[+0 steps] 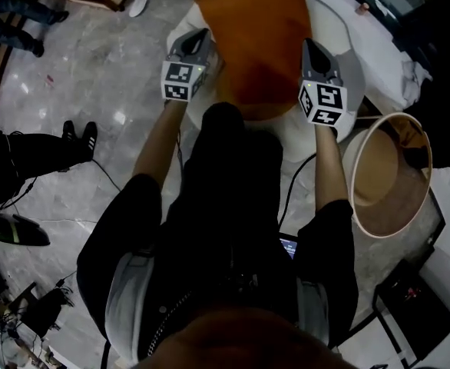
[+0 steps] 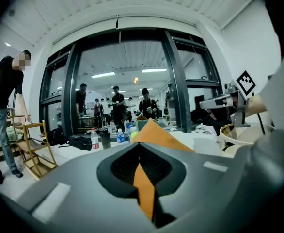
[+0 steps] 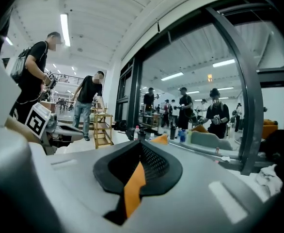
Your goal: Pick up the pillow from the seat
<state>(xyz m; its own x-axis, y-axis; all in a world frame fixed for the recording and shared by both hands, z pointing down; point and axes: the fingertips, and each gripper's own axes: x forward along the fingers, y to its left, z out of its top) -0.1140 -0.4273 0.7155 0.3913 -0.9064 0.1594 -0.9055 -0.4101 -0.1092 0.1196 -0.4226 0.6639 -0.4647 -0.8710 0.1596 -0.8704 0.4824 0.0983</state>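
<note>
Item: orange pillow (image 1: pixel 257 41), square, held over the white seat (image 1: pixel 329 18) in front of the person; cannot tell whether it touches the seat.
Grip, left claw (image 1: pixel 203 43): pressed together, pinching the pillow's left edge, with a fold of orange fabric between the pads.
Grip, right claw (image 1: pixel 310 51): pressed together, pinching the right edge likewise.
Surroundings: grey marble floor (image 1: pixel 94 75).

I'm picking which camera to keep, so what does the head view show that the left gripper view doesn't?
Head view only: the whole orange pillow, left gripper and right gripper at its sides, white seat, marble floor. Left gripper view only: fingers shut on a fold of pillow fabric, glass wall, wooden shelf. Both: the pillow and both grippers.
</note>
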